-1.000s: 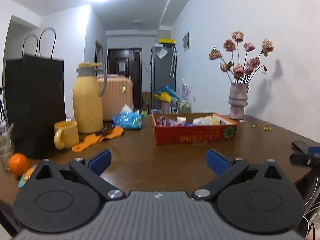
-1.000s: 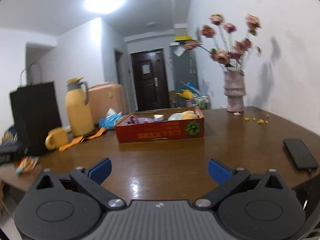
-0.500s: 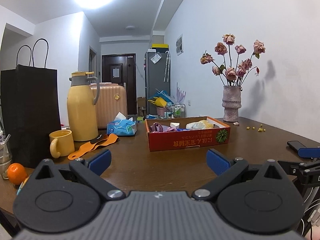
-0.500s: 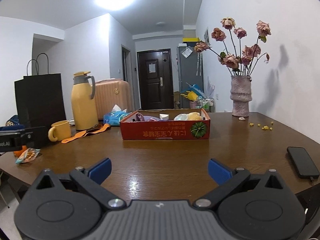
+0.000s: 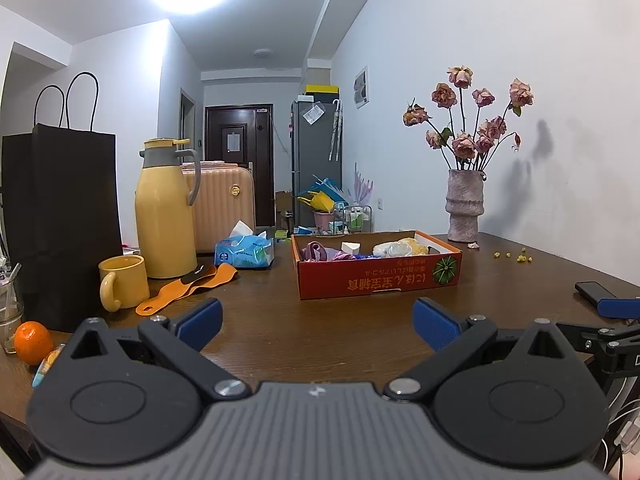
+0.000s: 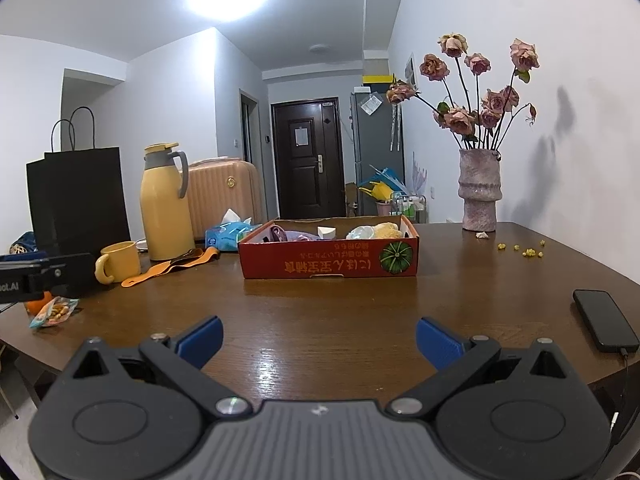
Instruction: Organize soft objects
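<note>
A shallow red cardboard box stands mid-table and holds several soft things: purple cloth, a white sponge wedge, pale and yellow soft pieces. A blue tissue pack lies left of the box. My left gripper is open and empty, low over the near table edge. My right gripper is open and empty, also near the front edge; its blue fingertip shows at the right of the left wrist view.
A yellow thermos, yellow mug, orange strap, black paper bag, tangerine and snack packet crowd the left. A vase of dried roses stands back right. A black phone lies right.
Both grippers have pulled back and levelled out, so the box looks farther away. Both stay open and empty.
</note>
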Demonstrator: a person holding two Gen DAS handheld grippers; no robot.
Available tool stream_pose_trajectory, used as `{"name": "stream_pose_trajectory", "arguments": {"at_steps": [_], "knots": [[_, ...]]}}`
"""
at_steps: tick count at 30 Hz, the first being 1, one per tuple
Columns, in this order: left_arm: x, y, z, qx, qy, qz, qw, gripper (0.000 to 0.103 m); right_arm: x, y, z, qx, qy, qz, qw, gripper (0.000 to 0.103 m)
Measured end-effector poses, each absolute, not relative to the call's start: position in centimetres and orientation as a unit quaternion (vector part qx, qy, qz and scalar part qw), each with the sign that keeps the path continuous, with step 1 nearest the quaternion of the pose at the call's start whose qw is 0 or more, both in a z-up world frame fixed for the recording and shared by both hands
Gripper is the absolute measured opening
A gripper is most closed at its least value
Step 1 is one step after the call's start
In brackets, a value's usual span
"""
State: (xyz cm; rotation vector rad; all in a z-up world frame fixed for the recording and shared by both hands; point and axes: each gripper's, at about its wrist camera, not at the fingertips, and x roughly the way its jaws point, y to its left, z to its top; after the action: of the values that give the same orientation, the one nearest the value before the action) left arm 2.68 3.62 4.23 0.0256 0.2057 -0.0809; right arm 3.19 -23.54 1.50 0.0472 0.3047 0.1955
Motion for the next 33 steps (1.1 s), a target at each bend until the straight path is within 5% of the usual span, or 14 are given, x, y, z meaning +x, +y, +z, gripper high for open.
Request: {"name": "stream_pose_trajectory", "arguments": {"at_steps": [33], "knots": [[2.63, 3.62, 3.99, 0.015, 0.104, -0.04, 0.994, 0.103, 2.84, -23.93, 1.65, 0.031, 0.141, 0.096, 0.985, 0.103]]}}
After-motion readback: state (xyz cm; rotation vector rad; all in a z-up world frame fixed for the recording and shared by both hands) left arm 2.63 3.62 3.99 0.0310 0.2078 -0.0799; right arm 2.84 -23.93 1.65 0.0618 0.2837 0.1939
